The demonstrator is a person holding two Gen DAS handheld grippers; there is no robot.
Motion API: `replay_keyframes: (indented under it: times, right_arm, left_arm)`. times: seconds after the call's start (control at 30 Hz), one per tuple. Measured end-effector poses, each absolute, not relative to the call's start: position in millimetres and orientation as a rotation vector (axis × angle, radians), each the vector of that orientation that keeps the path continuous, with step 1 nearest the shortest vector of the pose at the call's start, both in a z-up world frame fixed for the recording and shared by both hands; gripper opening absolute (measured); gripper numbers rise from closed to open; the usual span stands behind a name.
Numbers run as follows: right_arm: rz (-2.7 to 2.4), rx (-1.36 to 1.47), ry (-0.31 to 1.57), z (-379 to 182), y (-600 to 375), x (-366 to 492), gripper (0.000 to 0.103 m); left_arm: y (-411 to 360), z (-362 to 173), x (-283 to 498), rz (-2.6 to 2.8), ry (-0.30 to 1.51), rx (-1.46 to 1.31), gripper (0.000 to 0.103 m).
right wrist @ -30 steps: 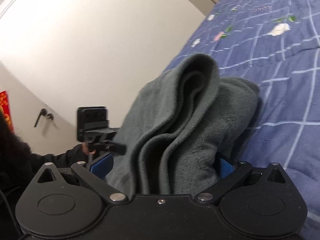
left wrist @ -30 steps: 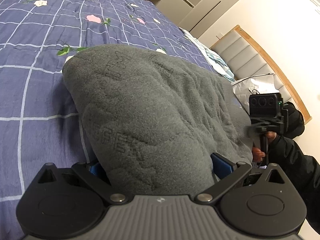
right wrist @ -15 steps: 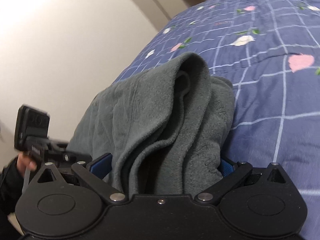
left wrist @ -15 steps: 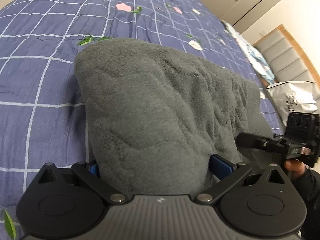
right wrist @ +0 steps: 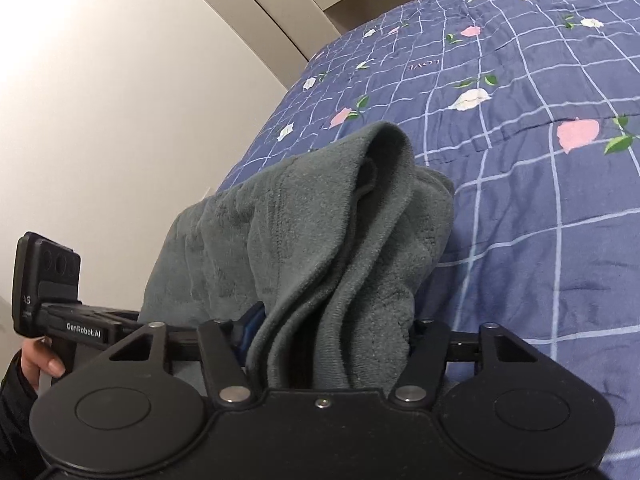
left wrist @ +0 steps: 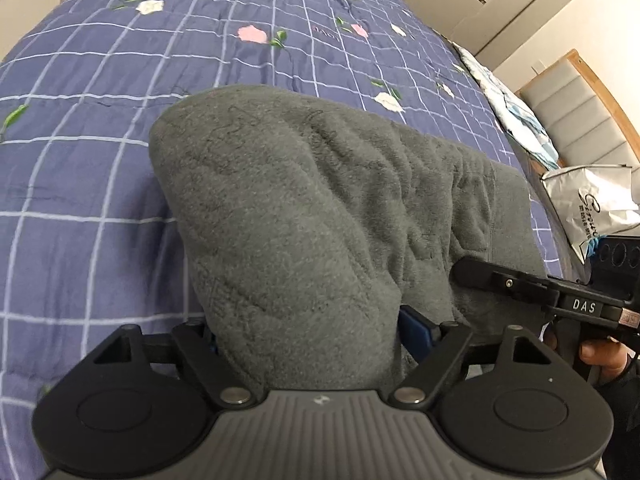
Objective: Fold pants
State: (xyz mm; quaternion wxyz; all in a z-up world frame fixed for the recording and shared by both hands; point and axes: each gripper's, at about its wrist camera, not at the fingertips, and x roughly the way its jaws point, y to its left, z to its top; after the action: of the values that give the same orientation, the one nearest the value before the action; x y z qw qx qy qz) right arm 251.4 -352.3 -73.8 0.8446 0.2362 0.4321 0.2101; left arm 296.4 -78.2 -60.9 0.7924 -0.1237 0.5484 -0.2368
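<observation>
The grey fleece pants (left wrist: 304, 216) hang doubled over a blue checked flowered bedspread (left wrist: 100, 80). My left gripper (left wrist: 308, 332) is shut on a thick bunch of the pants at one end. My right gripper (right wrist: 328, 344) is shut on the folded layers of the pants (right wrist: 340, 240) at the other end. The right gripper also shows in the left wrist view (left wrist: 560, 292), to the right, beside the cloth. The left gripper shows in the right wrist view (right wrist: 60, 312), at the far left. The fingertips of both are buried in fleece.
The bedspread (right wrist: 520, 140) stretches ahead of both grippers. A white shopping bag (left wrist: 588, 204) and a striped pillow (left wrist: 508, 112) lie at the right, near a padded headboard (left wrist: 572, 120). A pale wall and wardrobe (right wrist: 140, 60) stand to the left.
Both grippers have tipped down toward the bed with the pants still held. The two grippers have come closer together, and the far fold now sits lower over the bedspread.
</observation>
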Motion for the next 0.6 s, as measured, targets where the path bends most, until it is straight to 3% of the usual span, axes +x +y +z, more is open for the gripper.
replay_keyframes:
  times: [0.6]
  right_arm:
    - [0.510, 0.624, 0.976, -52.8, -201.5, 289.4, 0.058]
  left_arm:
    - [62.7, -13.9, 295.9, -0.285, 1.076, -0.310, 0.082]
